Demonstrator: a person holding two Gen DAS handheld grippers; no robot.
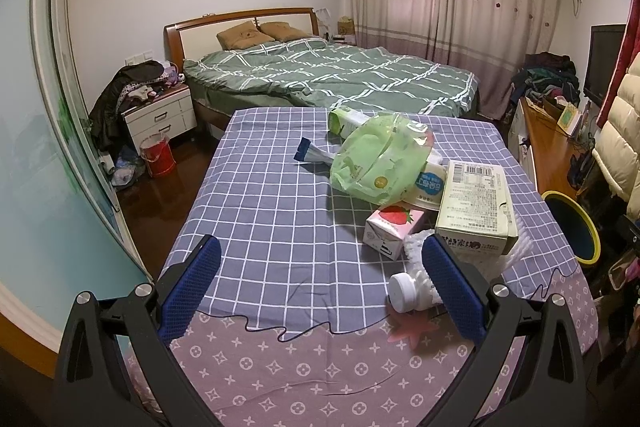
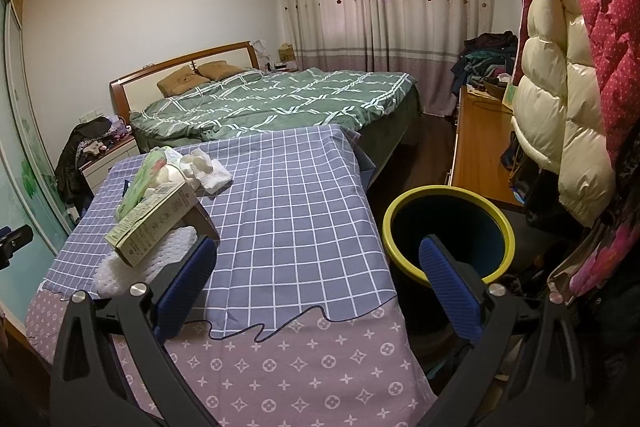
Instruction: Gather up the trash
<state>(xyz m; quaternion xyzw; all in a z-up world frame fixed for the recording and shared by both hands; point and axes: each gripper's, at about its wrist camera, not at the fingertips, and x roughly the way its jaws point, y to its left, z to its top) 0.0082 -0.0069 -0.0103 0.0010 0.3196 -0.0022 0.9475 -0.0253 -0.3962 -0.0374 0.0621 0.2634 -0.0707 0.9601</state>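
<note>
Green crinkled plastic bag (image 1: 380, 157) atop litter

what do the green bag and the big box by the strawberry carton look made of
Green bag: thin glossy plastic film, judging by its crinkles and glare. Big box: matte printed cardboard, with crisp folded edges and a barcode. Strawberry carton: probably coated paperboard.

Quite a bit is blocked here. The white foam net sleeve (image 1: 416, 247) is mostly buried under the beige cardboard carton with the barcode (image 1: 476, 203), and the left gripper's right-hand blue pad (image 1: 452, 291) covers the body of the small white plastic bottle (image 1: 404, 293). The white yogurt cup (image 1: 430, 187) only peeks out from under the crumpled green plastic bag (image 1: 380, 159). Print on the carton is too small to read. The yellow-rimmed dark bin (image 2: 446, 231) has its near rim behind the right gripper's pad.
</note>
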